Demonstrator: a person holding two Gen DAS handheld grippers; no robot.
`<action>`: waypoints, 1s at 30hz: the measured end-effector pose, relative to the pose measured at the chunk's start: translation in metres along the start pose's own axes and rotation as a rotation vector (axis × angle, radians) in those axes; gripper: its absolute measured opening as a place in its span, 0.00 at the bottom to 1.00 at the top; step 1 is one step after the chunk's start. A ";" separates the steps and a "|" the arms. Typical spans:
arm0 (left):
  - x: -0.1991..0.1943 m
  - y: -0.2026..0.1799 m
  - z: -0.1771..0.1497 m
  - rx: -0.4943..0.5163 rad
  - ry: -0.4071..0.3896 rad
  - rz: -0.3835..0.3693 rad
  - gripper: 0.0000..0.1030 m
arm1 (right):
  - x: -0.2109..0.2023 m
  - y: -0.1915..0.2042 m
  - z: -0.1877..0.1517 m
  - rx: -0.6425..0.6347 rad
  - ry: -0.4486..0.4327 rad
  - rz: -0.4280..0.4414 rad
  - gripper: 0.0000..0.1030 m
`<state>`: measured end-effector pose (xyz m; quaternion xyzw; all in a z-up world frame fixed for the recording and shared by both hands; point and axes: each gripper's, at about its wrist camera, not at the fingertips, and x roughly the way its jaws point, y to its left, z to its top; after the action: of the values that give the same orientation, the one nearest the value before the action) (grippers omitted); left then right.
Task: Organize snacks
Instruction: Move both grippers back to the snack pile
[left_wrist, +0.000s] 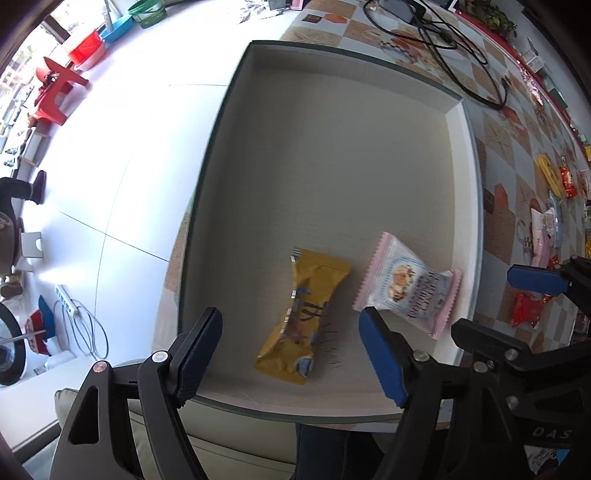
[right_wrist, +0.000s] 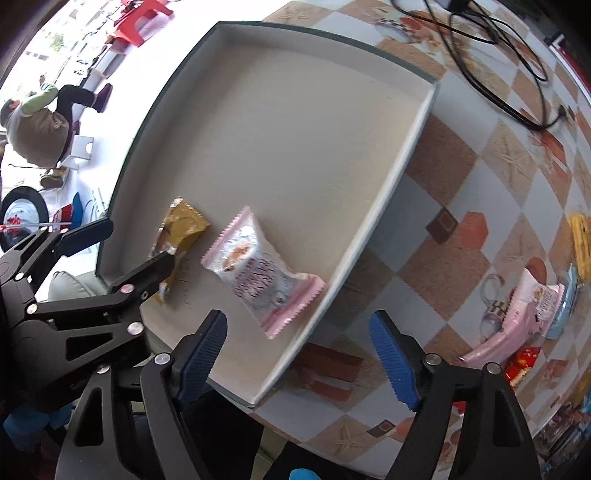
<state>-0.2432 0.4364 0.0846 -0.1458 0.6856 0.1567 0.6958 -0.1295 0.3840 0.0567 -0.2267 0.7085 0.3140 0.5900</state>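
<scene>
A shallow beige box (left_wrist: 218, 155) with a dark green rim lies on the patterned table. Inside it, near its front, a yellow snack packet (left_wrist: 303, 317) lies beside a pink-and-white snack packet (left_wrist: 410, 288). My left gripper (left_wrist: 290, 350) hangs open straight above the yellow packet, its pads apart from it. In the right wrist view my right gripper (right_wrist: 297, 354) stands open over the box's front corner, just in front of the pink-and-white packet (right_wrist: 262, 273) and holding nothing. The left gripper (right_wrist: 139, 242) shows there above the yellow packet (right_wrist: 181, 229).
Loose snacks lie on the table to the right of the box: a pink packet (right_wrist: 524, 306), a red one (right_wrist: 521, 363) and a yellow one (right_wrist: 580, 232). Black cables (left_wrist: 443, 37) run behind the box. A person (right_wrist: 37, 125) crouches on the white floor beyond the table's left edge.
</scene>
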 end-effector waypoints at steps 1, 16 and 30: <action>-0.001 -0.003 0.000 0.005 -0.003 0.012 0.77 | 0.001 -0.002 0.000 0.009 0.002 -0.004 0.83; -0.010 -0.037 -0.001 0.130 -0.020 0.026 0.78 | -0.013 -0.066 -0.010 0.192 -0.017 -0.018 1.00; -0.016 -0.065 0.000 0.194 -0.002 0.041 0.78 | -0.010 -0.142 -0.036 0.347 0.042 -0.041 1.00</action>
<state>-0.2165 0.3770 0.1000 -0.0635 0.6998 0.1040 0.7039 -0.0546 0.2581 0.0451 -0.1424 0.7594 0.1699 0.6117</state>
